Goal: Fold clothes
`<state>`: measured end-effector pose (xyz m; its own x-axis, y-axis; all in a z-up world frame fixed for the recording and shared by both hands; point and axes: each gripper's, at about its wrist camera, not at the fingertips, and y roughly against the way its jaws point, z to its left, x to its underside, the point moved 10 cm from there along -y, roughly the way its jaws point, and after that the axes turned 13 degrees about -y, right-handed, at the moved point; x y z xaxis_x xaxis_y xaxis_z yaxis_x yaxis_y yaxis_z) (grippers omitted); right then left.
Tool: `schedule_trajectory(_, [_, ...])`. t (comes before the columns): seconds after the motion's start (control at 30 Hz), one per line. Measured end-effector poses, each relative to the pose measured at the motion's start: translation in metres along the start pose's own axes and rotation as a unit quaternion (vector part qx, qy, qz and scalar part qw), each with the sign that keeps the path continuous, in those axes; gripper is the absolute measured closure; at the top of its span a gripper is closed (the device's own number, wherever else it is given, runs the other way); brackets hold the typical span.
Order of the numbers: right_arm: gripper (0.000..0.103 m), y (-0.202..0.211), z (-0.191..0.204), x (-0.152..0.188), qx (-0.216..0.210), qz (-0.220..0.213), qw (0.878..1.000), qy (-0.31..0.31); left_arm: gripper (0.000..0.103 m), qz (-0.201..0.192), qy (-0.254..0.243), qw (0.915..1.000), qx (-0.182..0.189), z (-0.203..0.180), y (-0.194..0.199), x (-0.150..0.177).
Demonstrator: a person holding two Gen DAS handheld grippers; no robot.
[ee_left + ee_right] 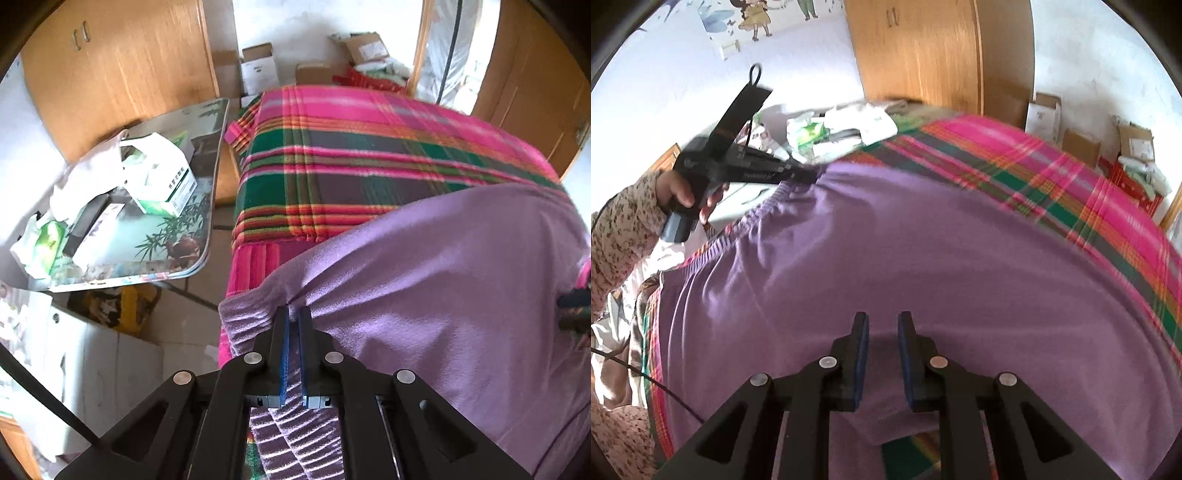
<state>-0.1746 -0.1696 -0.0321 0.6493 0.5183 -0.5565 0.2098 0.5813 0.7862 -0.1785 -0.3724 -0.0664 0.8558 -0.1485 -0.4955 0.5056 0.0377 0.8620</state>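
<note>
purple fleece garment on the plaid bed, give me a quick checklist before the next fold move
1. Left gripper clamped on the ribbed edge of the purple fleece garment: ok.
2. Right gripper gripping cloth: not ok; its jaws stand apart over the fabric with nothing pinched between the fingertips.
3. Garment supported on the pink and green plaid blanket: ok.
4. Garment lying flat: not ok; cloth bunches and puckers near the left gripper.
5. Far half of the blanket free for folding: ok.
6. Cluttered glass-topped side table clear of the garment: ok; it stands apart from the bed.
</note>
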Motion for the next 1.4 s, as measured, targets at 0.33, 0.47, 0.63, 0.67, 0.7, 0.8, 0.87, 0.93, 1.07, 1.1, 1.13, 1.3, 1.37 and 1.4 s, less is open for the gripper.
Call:
schedule_trajectory(0.33, [0.076, -0.019, -0.028, -0.044, 0.044, -0.014, 0.999, 0.012, 0.087, -0.047, -0.021, 0.9984, -0.022, 0.006, 0.019, -0.022])
schedule_trajectory(0.47, [0.074, -0.038, -0.04, -0.059, 0.065, -0.001, 0.998, 0.015, 0.087, -0.029, -0.049, 0.9984, -0.005, 0.0, 0.01, -0.028])
schedule_trajectory(0.63, [0.074, -0.062, -0.045, -0.077, 0.075, 0.012, 0.996, 0.044, 0.087, -0.003, -0.081, 0.9967, -0.003, -0.004, -0.006, -0.028])
schedule_trajectory(0.67, [0.074, -0.068, -0.046, -0.08, 0.073, 0.019, 0.996, 0.042, 0.087, -0.003, -0.084, 0.9964, -0.003, -0.003, -0.007, -0.029])
schedule_trajectory(0.7, [0.073, -0.072, -0.048, -0.085, 0.078, 0.014, 0.996, 0.041, 0.087, 0.001, -0.087, 0.9962, 0.001, -0.004, -0.009, -0.028])
schedule_trajectory(0.8, [0.073, -0.079, -0.049, -0.097, 0.071, 0.005, 0.996, 0.043, 0.086, 0.011, -0.108, 0.994, 0.008, -0.006, -0.013, -0.025])
schedule_trajectory(0.87, [0.072, -0.082, -0.047, -0.104, 0.057, 0.003, 0.997, 0.046, 0.086, 0.012, -0.117, 0.993, 0.01, -0.006, -0.013, -0.025])
schedule_trajectory(0.93, [0.068, -0.084, -0.045, -0.109, 0.049, 0.001, 0.997, 0.052, 0.086, 0.011, -0.122, 0.9923, 0.015, -0.007, -0.014, -0.025])
schedule_trajectory(1.07, [0.068, -0.091, -0.041, -0.109, 0.034, 0.024, 0.996, 0.073, 0.079, 0.01, -0.126, 0.9915, 0.031, -0.006, -0.017, -0.028])
schedule_trajectory(1.1, [0.068, -0.095, -0.039, -0.109, 0.03, 0.03, 0.996, 0.076, 0.077, 0.01, -0.125, 0.9914, 0.035, -0.005, -0.018, -0.029])
schedule_trajectory(1.13, [0.068, -0.098, -0.037, -0.109, 0.026, 0.035, 0.996, 0.078, 0.077, 0.009, -0.126, 0.9913, 0.038, -0.005, -0.018, -0.03])
schedule_trajectory(1.3, [0.068, -0.103, -0.035, -0.107, 0.009, 0.041, 0.996, 0.077, 0.077, 0.003, -0.13, 0.9901, 0.053, -0.006, -0.018, -0.03])
schedule_trajectory(1.37, [0.067, -0.102, -0.036, -0.107, 0.001, 0.04, 0.997, 0.073, 0.077, -0.002, -0.134, 0.9892, 0.059, -0.007, -0.017, -0.03])
schedule_trajectory(1.4, [0.067, -0.102, -0.036, -0.107, -0.002, 0.039, 0.997, 0.07, 0.077, -0.004, -0.135, 0.989, 0.059, -0.008, -0.017, -0.03])
